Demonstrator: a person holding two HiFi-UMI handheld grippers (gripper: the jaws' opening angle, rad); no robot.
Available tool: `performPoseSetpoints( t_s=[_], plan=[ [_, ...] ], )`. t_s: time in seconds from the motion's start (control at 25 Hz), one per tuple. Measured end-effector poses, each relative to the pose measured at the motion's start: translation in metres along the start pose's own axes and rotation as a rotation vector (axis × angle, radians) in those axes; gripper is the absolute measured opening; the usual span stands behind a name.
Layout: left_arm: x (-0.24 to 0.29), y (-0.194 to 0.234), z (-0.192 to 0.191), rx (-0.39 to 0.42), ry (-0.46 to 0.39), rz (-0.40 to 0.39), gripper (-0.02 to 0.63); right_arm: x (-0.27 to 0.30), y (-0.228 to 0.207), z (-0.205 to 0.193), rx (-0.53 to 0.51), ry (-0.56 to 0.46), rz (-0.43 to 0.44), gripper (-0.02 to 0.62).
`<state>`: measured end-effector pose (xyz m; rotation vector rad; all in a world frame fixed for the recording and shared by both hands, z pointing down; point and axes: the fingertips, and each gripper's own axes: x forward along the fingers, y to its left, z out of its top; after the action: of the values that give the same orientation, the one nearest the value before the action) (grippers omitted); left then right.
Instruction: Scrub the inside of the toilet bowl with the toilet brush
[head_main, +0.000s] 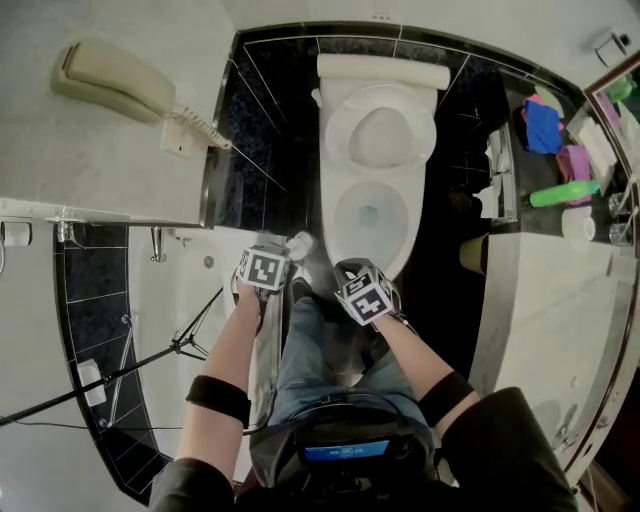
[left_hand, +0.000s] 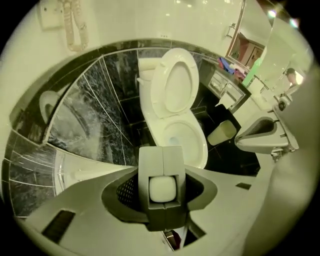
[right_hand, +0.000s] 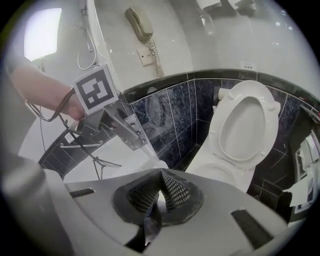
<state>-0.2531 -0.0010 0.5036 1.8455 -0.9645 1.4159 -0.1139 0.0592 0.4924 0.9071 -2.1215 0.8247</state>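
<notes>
The white toilet (head_main: 370, 215) stands ahead with seat and lid (head_main: 380, 135) raised; a little water lies in the bowl (left_hand: 182, 140). My left gripper (head_main: 285, 255) hangs high in front of the bowl, pointing steeply down, shut on a grey block-shaped handle (left_hand: 162, 160) with a white square middle, which I take for the toilet brush. Its white end (head_main: 300, 243) sticks out past the jaws and also shows in the right gripper view (right_hand: 152, 157). The brush head is hidden. My right gripper (head_main: 350, 275) is beside it, mesh pads meeting at the tip (right_hand: 160, 175), nothing between them.
A wall phone (head_main: 110, 80) hangs at the left above dark tiles. At the right, a counter (head_main: 540, 250) carries a green bottle (head_main: 563, 193), cloths and a paper roll (head_main: 578, 222). A small bin (head_main: 475, 253) stands right of the toilet. A tripod (head_main: 150, 360) stands at the left.
</notes>
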Motion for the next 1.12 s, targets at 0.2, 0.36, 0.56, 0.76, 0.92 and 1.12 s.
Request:
performPoseSetpoints(
  t_s=[0.2, 0.36, 0.56, 0.76, 0.92, 1.12],
  plan=[
    [-0.054, -0.032, 0.011, 0.026, -0.05, -0.025, 0.181, -0.055, -0.007, 0.009, 0.005, -0.039, -0.044, 0.006],
    [-0.083, -0.063, 0.011, 0.057, -0.036, -0.045, 0.181, -0.092, -0.017, 0.011, 0.02, -0.069, -0.085, 0.006],
    [-0.098, -0.106, 0.016, 0.142, -0.06, -0.073, 0.181, -0.125, -0.028, 0.0, 0.034, -0.082, -0.125, 0.006],
    [-0.102, -0.144, 0.012, 0.232, -0.052, -0.105, 0.181, -0.148, -0.038, -0.016, 0.074, -0.099, -0.172, 0.007],
    [-0.102, -0.17, 0.019, 0.309, -0.076, -0.133, 0.183, -0.166, -0.05, -0.032, 0.115, -0.108, -0.214, 0.007],
    [-0.099, -0.195, 0.016, 0.356, -0.084, -0.183, 0.183, -0.179, -0.054, -0.049, 0.154, -0.114, -0.244, 0.008]
  ],
)
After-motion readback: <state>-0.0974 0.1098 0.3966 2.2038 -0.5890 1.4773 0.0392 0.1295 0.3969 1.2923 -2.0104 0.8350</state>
